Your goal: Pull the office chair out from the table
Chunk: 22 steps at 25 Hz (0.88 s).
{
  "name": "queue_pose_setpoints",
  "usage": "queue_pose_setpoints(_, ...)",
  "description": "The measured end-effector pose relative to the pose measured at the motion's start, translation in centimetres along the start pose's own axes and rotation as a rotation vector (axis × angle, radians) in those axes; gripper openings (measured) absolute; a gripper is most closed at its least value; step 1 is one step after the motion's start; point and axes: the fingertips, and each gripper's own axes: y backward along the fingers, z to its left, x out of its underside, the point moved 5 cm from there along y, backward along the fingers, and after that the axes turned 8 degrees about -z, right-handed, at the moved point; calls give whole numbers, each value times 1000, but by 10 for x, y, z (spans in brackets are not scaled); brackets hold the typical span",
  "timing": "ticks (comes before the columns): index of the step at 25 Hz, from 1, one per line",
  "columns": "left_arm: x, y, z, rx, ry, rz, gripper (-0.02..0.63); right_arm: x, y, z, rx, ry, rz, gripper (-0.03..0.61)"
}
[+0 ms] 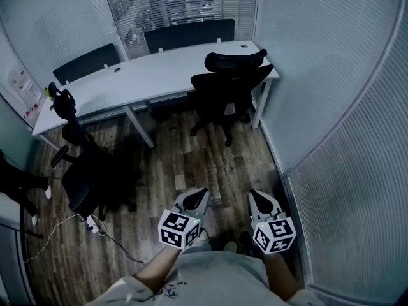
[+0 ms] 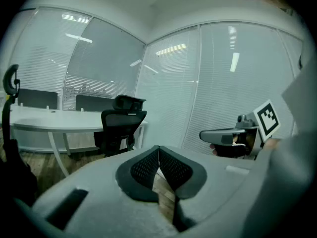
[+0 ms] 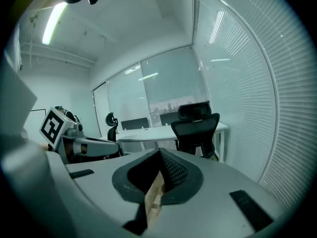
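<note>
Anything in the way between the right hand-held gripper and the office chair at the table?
Nothing: in the head view only bare wood floor separates the right hand-held gripper from the office chair.

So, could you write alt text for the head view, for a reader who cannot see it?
A person's left gripper and right gripper, both shut and empty, point toward a black office chair pushed in at the right end of a long white table. A second black chair stands farther out from the table at the left, on a wood-plank floor.
</note>
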Motion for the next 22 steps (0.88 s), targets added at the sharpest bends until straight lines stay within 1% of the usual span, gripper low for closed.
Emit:
queue_pose_setpoints(8,-2,2,9,8,11,7,12,2,-8,8,7,-12,12,8)
queue_pose_setpoints(12,-4,-4,16,15,-3,9,12,3,-15,8,19,-16,16,8)
queue_pose_setpoints(16,-8,-6,26,23,-10,6,12,2,-23,8,38,-57,-11,8)
queue_pose_setpoints(22,-12,-4,53,24,-7,-9,12,-1,-45,20,48,-59,-34,8)
